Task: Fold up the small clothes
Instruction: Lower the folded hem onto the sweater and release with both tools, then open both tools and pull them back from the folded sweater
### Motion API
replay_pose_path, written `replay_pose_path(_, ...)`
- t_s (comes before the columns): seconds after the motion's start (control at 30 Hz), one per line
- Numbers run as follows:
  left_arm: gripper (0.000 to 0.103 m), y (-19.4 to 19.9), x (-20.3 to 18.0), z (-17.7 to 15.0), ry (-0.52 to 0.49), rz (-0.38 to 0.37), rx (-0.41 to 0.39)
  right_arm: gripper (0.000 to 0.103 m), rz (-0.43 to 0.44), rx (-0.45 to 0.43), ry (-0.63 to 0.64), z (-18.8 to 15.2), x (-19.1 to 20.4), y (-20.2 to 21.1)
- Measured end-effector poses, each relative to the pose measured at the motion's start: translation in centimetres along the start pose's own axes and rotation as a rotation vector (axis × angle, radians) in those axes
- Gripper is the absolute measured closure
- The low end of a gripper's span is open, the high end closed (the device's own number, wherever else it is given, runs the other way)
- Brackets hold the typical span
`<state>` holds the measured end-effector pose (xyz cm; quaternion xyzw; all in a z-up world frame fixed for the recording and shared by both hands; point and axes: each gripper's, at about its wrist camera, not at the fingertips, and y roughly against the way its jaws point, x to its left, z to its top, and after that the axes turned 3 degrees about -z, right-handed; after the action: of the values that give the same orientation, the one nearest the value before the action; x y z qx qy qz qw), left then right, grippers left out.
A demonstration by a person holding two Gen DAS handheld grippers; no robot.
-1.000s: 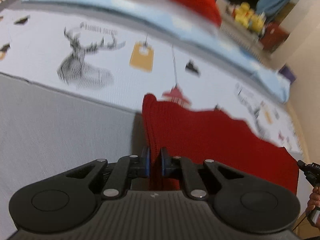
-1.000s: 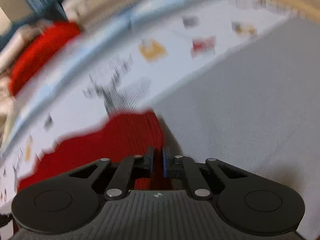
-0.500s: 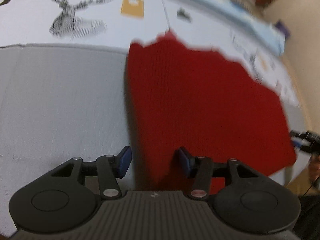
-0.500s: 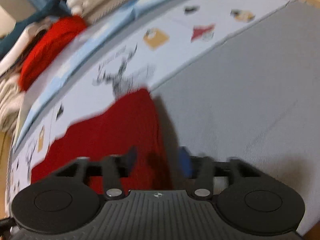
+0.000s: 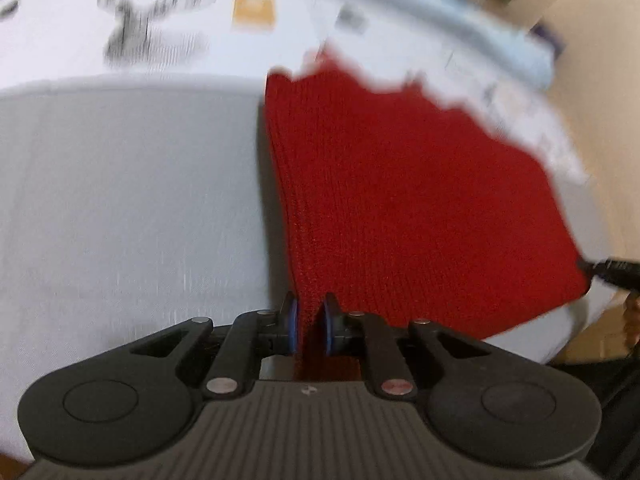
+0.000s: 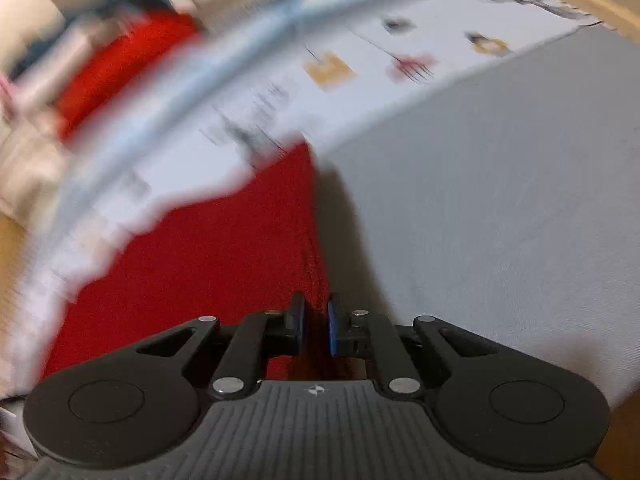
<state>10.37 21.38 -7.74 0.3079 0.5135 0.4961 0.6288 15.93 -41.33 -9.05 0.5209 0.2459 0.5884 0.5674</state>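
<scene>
Red knit garment fills the left wrist view, lying flat on a grey sheet, its far ragged edge reaching onto a white printed cloth beyond. The left gripper sits at the garment's near left corner, and its jaws have just been closing; the blue pads now pinch the knit edge between them. At the garment's near right corner the dark tip of the other tool is just visible.

In the right wrist view the same garment spreads to the left of the right gripper, with the grey sheet to the right. These jaws have also just been closing and now clamp the garment's near right edge. A second red item lies well beyond the garment, blurred.

The step in hand looks like re-gripping both near corners for a fold. The next move likely calls for lifting both corners together and carrying them evenly toward the garment's far edge.
</scene>
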Motion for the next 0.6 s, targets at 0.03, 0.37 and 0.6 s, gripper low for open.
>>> replay_pose_path(0.03, 0.081, -0.2, -0.4, 0.0, -0.026, 0.018, 0.005, 0.092, -0.008, 0.039, 0.012, -0.2, 0.2, -0.9)
replay_pose_path(0.37, 0.076, 2.7, -2.4, -0.1, -0.14, -0.048, -0.129, 0.077, 0.021, -0.099, 0.086, -0.4, 1.2, 1.7)
replay_pose_path(0.6, 0.076, 0.3, -3.5, -0.4, -0.195, 0.064, -0.027, 0.077, -0.07, 0.037, 0.261, -2.2, 4.0, -1.0)
